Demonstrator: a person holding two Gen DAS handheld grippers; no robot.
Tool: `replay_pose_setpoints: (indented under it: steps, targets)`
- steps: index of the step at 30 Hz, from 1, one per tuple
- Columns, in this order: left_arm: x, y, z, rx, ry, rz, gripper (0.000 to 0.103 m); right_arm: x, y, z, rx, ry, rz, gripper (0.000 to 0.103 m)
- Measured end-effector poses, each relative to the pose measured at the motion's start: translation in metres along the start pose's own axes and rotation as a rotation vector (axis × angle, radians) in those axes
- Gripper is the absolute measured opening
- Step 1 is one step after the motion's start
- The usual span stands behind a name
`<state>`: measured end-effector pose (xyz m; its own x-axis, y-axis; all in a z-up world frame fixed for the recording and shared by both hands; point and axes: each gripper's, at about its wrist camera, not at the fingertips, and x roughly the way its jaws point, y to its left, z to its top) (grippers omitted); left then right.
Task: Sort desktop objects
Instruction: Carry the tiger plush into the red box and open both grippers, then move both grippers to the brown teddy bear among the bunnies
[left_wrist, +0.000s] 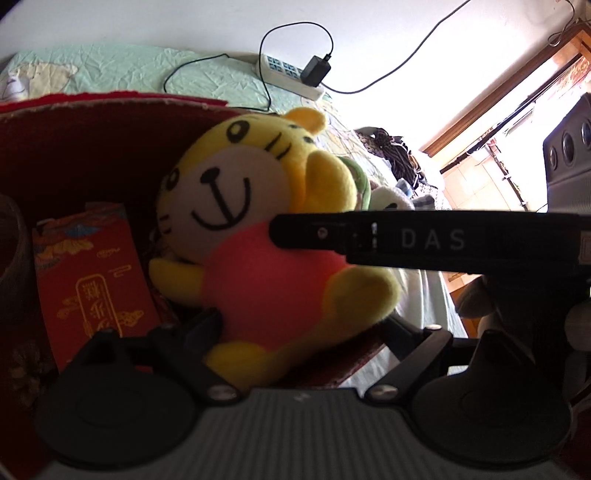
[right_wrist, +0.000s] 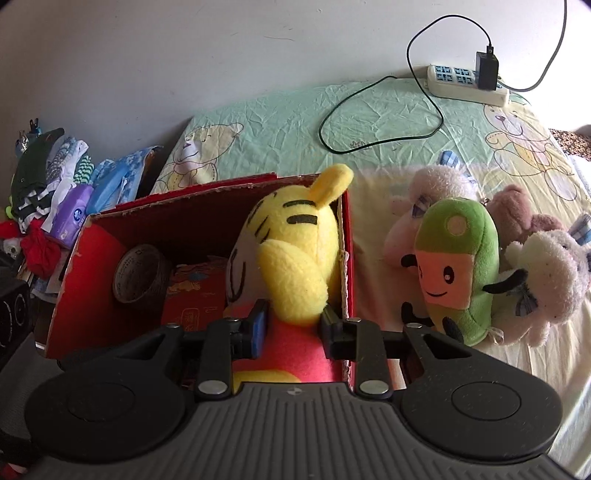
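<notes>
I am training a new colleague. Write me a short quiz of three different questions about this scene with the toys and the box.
1. True or false: the yellow tiger plush is inside the red box.
2. Which gripper is closed on the tiger's arm? A) left gripper B) right gripper
3. Fill in: the green plush lies on the bed sheet, ______ the box.

Key: 1 true. 2 B. 3 outside.
</notes>
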<state>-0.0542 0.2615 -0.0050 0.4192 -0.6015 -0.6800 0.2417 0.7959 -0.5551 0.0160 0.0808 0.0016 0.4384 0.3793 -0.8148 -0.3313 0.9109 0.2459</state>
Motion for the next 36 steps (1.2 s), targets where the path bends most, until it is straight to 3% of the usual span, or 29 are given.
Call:
replay_pose_setpoints:
  steps: [6, 11, 18, 24, 32, 36]
  targets:
    - [0.000, 0.001, 0.001, 0.018, 0.006, -0.013, 0.090, -0.014, 0.004, -0.009, 0.014, -0.057, 0.022, 0.041]
    - [0.009, -0.011, 0.004, 0.034, 0.015, -0.005, 0.093, -0.025, -0.009, -0.016, 0.073, -0.108, 0.039, 0.038]
    - [0.005, -0.016, 0.000, 0.057, 0.024, 0.029, 0.097, -0.028, -0.027, -0.042, 0.203, -0.157, 0.146, 0.035]
    - [-0.009, -0.026, -0.007, 0.100, -0.013, 0.059, 0.097, -0.032, -0.031, -0.057, 0.248, -0.239, 0.193, 0.034]
    - [-0.023, -0.039, -0.008, 0.118, -0.061, 0.138, 0.097, -0.047, -0.063, -0.071, 0.399, -0.270, 0.335, 0.030]
    - [-0.034, -0.057, -0.004, 0.181, -0.116, 0.195, 0.097, -0.062, -0.078, -0.081, 0.420, -0.340, 0.343, 0.030]
